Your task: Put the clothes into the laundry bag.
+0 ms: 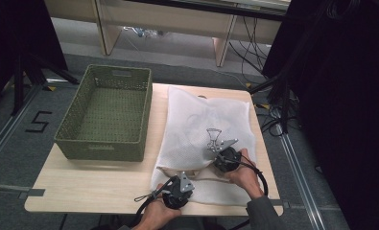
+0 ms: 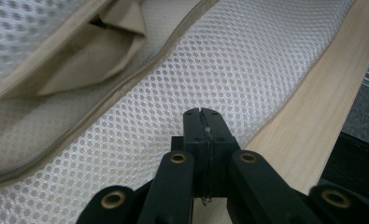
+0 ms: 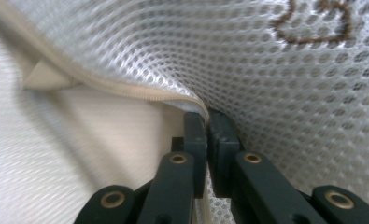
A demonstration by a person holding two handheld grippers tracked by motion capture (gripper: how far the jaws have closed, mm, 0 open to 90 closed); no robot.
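A white mesh laundry bag [image 1: 201,115] with a beige zip lies flat on the right half of the wooden table [image 1: 91,184]. My left gripper [image 1: 181,178] is at the bag's near edge, its jaws shut on a thin fold of the mesh [image 2: 229,60]; the gripper [image 2: 202,114] rests just below the open zip [image 2: 126,86]. My right gripper [image 1: 216,154] is a little farther in, below a brown stitched hanger mark [image 1: 214,138]. In the right gripper view, the gripper [image 3: 207,116] is shut on the zip edge [image 3: 126,91] of the upper layer, which is lifted off the beige lining.
A green woven basket [image 1: 100,148] stands open and hollow on the table's left half. Bare wood runs along the front edge and the front left corner. Dark stands and cables crowd the floor on the right.
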